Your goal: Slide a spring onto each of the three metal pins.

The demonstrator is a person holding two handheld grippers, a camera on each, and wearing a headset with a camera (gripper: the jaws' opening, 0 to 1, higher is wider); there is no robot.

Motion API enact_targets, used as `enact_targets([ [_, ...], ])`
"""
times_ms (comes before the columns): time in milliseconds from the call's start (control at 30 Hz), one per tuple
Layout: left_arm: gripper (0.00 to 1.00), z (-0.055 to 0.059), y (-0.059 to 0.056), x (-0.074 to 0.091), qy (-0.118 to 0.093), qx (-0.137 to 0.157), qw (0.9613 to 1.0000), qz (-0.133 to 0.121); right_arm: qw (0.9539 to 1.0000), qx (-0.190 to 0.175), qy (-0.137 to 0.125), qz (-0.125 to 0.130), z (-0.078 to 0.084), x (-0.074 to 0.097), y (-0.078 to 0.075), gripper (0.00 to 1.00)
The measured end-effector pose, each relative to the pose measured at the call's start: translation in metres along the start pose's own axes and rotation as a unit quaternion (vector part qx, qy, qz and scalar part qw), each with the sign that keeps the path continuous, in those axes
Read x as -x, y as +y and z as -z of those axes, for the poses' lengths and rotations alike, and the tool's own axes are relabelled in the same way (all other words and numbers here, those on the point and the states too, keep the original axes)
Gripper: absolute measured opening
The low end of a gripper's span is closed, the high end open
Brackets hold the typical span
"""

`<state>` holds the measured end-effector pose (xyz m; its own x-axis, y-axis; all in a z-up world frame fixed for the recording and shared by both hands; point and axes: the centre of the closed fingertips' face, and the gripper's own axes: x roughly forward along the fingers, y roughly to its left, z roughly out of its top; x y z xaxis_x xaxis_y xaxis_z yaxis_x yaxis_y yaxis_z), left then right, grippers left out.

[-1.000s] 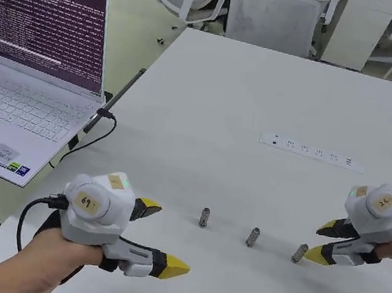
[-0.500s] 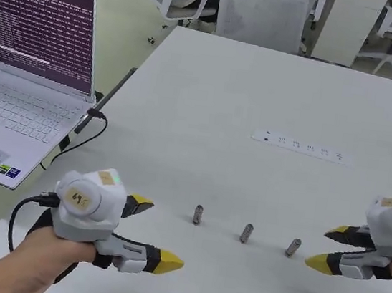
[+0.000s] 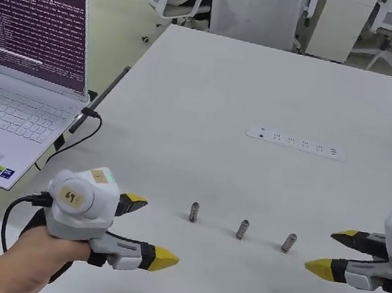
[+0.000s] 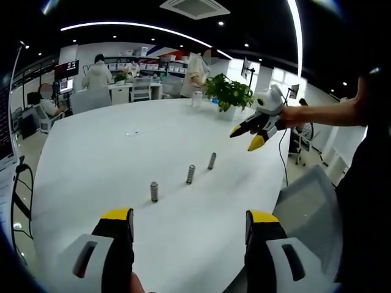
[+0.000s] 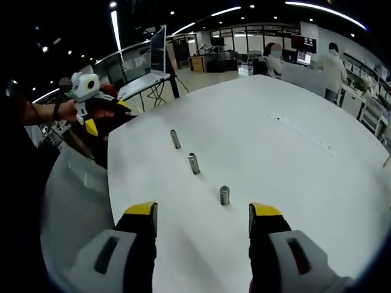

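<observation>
Springs: three, lower centre of the head view: left spring (image 3: 194, 212), middle spring (image 3: 243, 229), right spring (image 3: 289, 242).
Grippers: two. Left gripper (image 3: 154, 230) lower left, right gripper (image 3: 327, 249) lower right.
Laptop (image 3: 15, 94): one, upper left.
Power strip (image 3: 296, 142): one, right of centre.
Table (image 3: 262, 83): one.

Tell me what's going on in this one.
A person holds a gripper in each hand over a white table. The left gripper and right gripper are both open, jaws empty. Between them three springs stand upright in a row, untouched. Whether pins sit inside them is too small to tell.
</observation>
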<state>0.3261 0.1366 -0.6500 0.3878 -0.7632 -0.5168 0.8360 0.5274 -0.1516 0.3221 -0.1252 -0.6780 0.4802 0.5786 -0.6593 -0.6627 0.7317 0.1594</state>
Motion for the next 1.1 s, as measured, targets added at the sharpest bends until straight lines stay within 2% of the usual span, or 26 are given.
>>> enact_targets([
  [400,0.71,0.001,0.002,-0.001,-0.001,0.001,1.0,-0.001,0.9996,-0.022,-0.02,0.004,0.008,0.016,0.03,0.67],
  [1100,0.72,0.004,0.0,-0.001,0.0,0.006,1.0,-0.002,0.9976,-0.062,-0.022,0.023,0.039,0.031,0.055,0.83],
])
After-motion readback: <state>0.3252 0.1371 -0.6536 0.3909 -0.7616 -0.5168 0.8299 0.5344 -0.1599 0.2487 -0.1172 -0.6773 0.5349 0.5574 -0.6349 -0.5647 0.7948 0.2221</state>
